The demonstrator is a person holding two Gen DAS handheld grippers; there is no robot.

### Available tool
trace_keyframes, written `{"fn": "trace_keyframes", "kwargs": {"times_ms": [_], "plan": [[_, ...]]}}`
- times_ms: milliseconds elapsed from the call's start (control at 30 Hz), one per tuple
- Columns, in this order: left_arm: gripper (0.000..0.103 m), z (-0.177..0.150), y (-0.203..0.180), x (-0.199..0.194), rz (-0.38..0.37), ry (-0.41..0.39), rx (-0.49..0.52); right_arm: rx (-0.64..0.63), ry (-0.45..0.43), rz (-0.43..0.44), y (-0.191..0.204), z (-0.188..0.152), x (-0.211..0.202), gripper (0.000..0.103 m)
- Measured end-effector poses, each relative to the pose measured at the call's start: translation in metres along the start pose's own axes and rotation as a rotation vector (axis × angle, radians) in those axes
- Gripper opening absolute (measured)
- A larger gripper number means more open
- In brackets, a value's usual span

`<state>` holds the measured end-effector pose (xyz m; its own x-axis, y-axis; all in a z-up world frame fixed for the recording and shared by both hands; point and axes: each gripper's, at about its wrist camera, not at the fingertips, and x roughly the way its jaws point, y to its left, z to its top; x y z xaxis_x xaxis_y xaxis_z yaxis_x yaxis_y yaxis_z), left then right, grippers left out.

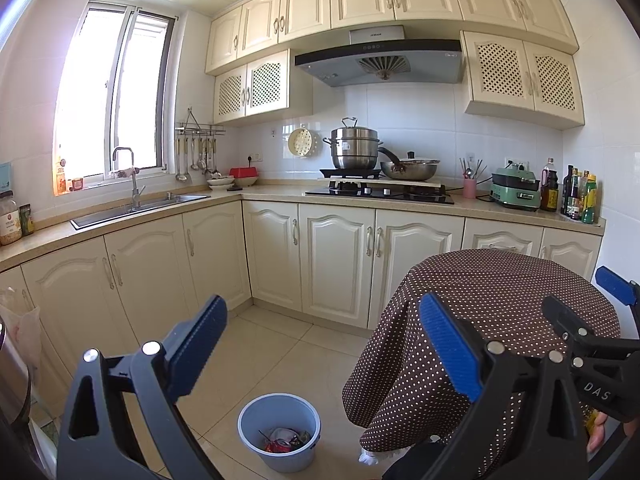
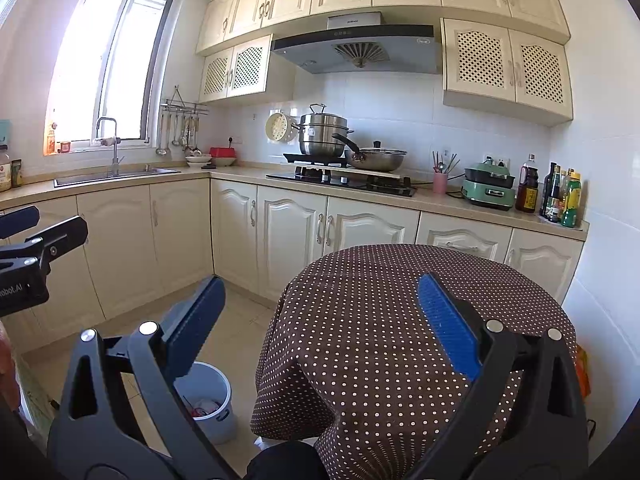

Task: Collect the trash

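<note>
Standing on the pale tiled floor [image 1: 280, 344], a blue bucket [image 1: 279, 432] holds the trash [image 1: 286, 440], a heap of crumpled wrappers in red and white, down at the near left of a round table [image 1: 492, 304]. A brown cloth with white dots covers that table and hangs down its sides, and its top lies bare. The left claw [image 1: 324, 340] hangs over the floor and the table's left edge with its blue pads wide apart and nothing between them. The right claw [image 2: 320, 320] is held over the near side of the table, also spread wide and empty. Cream cupboards [image 1: 336, 264] run along the far wall and turn the corner to the left, under a beige counter [image 1: 272, 192]. A steel sink [image 1: 140, 210] with a tall tap sits below a bright window [image 1: 116, 96] on the left. Farther right a black stove [image 1: 380, 194] carries a stacked steel pot [image 1: 354, 148] and a wide pan [image 1: 410, 168], with a grey hood [image 1: 380, 62] above. At the far right stand a pink cup of utensils [image 1: 470, 186], a green cooker [image 1: 514, 188] and a row of bottles [image 1: 576, 196]. More cream cupboards line the wall up to the ceiling.
</note>
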<state>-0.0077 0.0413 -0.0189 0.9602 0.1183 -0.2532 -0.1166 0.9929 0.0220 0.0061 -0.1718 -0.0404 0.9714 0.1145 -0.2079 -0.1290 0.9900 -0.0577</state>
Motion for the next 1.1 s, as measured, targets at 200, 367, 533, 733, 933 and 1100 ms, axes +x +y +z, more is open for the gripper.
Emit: {"fn": "trace_keyframes", "kwargs": {"times_ms": [200, 367, 533, 733, 933, 1100], "plan": [[0.095, -0.0007, 0.0037, 0.0003, 0.002, -0.001, 0.005, -0.003, 0.002, 0.001, 0.0001, 0.0003, 0.0009, 0.095], [0.095, 0.0005, 0.0045, 0.0003, 0.005, -0.004, 0.008, -0.002, 0.002, 0.002, 0.0005, 0.0004, 0.001, 0.095], [0.095, 0.0009, 0.0029, 0.0012, 0.005, -0.002, 0.012, -0.005, 0.004, 0.004, 0.0, 0.0006, 0.0025, 0.095], [0.095, 0.0014, 0.003, 0.002, 0.001, 0.001, 0.01, -0.004, 0.005, 0.006, -0.0006, 0.0014, 0.0044, 0.095], [0.095, 0.0013, 0.0019, 0.0027, 0.001, 0.004, 0.012, -0.005, 0.006, 0.006, -0.0003, 0.0011, 0.0043, 0.095], [0.095, 0.0017, 0.0022, 0.0033, 0.002, 0.006, 0.011, -0.004, 0.008, 0.006, -0.0017, 0.0007, 0.0054, 0.095]]}}
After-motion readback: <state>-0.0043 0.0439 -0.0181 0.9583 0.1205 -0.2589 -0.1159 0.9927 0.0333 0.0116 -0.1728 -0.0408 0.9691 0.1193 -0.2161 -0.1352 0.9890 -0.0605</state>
